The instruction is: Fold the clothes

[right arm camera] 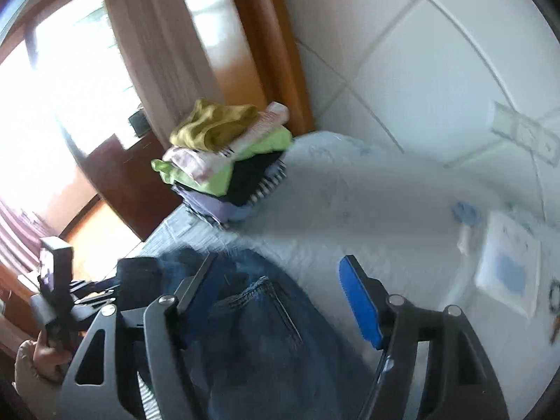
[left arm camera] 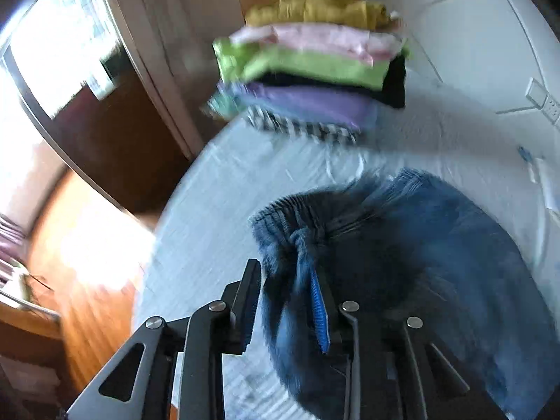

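Blue jeans (left arm camera: 402, 273) lie bunched on the pale bed sheet (left arm camera: 227, 192), elastic waistband toward me. My left gripper (left arm camera: 283, 280) hangs over that waistband. Gathered denim sits between its parted fingers and drapes against the blue-padded right finger (left arm camera: 320, 318); the left pad stands clear of the cloth. In the right wrist view, my right gripper (right arm camera: 278, 262) is wide open above a back pocket of the jeans (right arm camera: 259, 332), touching nothing. At the left edge of that view a hand (right arm camera: 38, 353) holds the left gripper (right arm camera: 108, 285). Both views are motion-blurred.
A stack of folded clothes (left arm camera: 308, 70) (right arm camera: 224, 161) in yellow, pink, green, black and purple sits at the bed's far corner. A tiled wall with sockets (right arm camera: 525, 133) lies behind. A sheet of paper (right arm camera: 507, 273) rests on the bed at right. Wooden floor (left arm camera: 98, 245) is at left.
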The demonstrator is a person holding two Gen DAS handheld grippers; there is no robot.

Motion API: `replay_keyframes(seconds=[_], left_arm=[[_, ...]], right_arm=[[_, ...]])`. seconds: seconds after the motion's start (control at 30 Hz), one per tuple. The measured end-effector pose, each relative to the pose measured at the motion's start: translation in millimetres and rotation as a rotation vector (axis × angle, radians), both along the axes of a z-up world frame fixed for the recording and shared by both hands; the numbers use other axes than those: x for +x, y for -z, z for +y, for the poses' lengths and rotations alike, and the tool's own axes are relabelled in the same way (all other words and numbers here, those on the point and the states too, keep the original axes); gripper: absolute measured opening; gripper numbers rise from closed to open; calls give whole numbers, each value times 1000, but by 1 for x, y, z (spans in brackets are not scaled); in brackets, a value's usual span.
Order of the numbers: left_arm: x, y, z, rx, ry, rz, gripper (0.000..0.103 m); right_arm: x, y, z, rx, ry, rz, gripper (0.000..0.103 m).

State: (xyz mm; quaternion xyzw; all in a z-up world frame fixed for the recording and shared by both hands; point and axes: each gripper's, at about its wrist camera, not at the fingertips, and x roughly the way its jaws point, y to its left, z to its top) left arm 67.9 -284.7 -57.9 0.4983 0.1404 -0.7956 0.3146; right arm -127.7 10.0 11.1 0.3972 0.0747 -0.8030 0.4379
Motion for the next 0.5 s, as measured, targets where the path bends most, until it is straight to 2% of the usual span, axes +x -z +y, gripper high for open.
replay_keyframes(seconds=[0.03,0.07,0.13,0.2,0.33,0.4,0.5], left_arm=[[-1,-1,2,11,26,11,45],[-4,-6,6,15,61,30,58],[-22,-21,19,26,145,86,65],[-44,-33,31,40,230,137,74],[-89,-26,49,38,338,122,75],[-111,-10,53,47,369,85,75],[-137,17,56,54,402,35,75]], right_arm=[[1,4,21,17,46,-5,69],[2,9,43,34,91,-10,69],[2,17,81,66,179,-19,71],[6,26,138,99,310,-41,73],[20,42,251,119,573,-110,74],[33,50,304,121,690,-147,74],[53,67,358,117,814,-218,74]])
